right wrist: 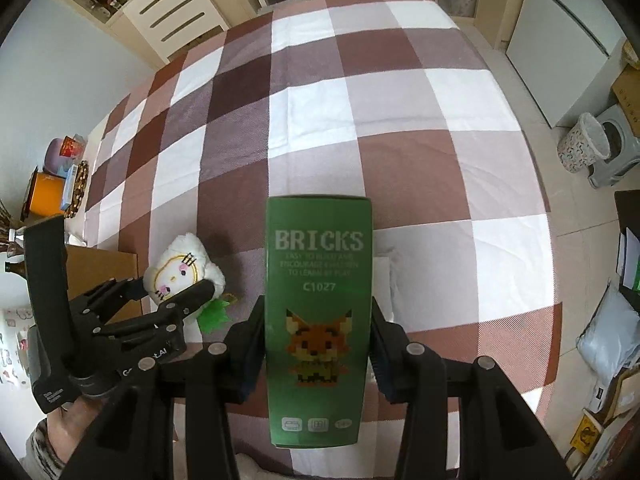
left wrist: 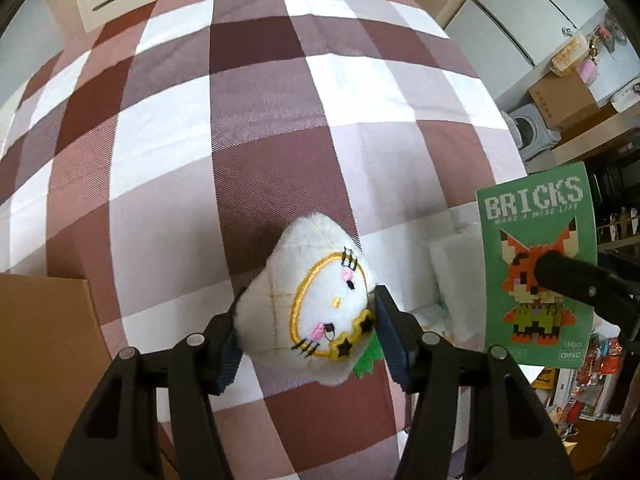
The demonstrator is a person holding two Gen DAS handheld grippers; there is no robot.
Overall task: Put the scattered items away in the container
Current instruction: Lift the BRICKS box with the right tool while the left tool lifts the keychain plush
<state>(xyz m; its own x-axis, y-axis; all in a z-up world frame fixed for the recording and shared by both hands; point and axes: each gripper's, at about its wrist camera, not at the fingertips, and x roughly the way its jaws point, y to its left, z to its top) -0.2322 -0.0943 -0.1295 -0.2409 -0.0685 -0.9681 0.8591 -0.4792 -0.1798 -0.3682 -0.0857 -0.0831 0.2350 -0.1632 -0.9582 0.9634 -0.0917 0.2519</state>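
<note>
The left gripper [left wrist: 306,336] clamps a soft, light plush toy [left wrist: 316,308] by its sides. The right gripper [right wrist: 318,344] clamps a stiff, light bricks box [right wrist: 319,312] across its narrow faces, above the checked bedspread [right wrist: 400,120].

a: how's the left gripper [left wrist: 308,340]?
b: pointing steeply down, its two dark pads pressed against either side of the white plush toy [left wrist: 316,304], which hangs clear of the bed.
a: and the right gripper [right wrist: 318,354]?
b: also aimed steeply down, pads clamped on the long sides of the green bricks box [right wrist: 318,312], holding it upright.
a: how do they sit together?
b: side by side; the person's hand [right wrist: 68,420] shows wrapped around the left handle.
</note>
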